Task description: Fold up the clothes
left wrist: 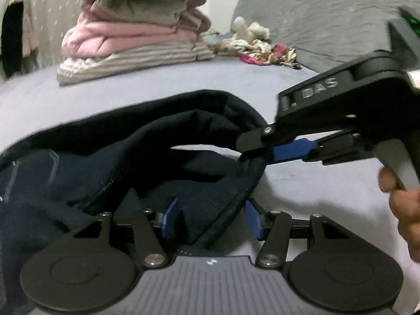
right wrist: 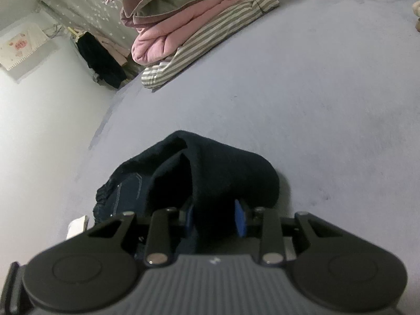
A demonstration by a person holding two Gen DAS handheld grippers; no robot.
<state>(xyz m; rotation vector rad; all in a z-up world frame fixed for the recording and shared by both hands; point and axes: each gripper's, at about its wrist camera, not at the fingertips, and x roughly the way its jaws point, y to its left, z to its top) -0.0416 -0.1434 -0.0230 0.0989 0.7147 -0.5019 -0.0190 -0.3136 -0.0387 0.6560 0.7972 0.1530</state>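
Lilac bed (right wrist: 315,105): dark garment (right wrist: 210,173), folded stack (left wrist: 136,34), floral cloth (left wrist: 262,50), grey pillow (left wrist: 328,13).

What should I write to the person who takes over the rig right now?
Left gripper: open, an edge of the dark garment lies between its fingers, not gripped.
Right gripper: shut on the garment's rim, holding it raised off the bed.
Done: a folded pile sits at the far side of the bed.
Left: fold this garment; the floral clothes beyond lie crumpled.
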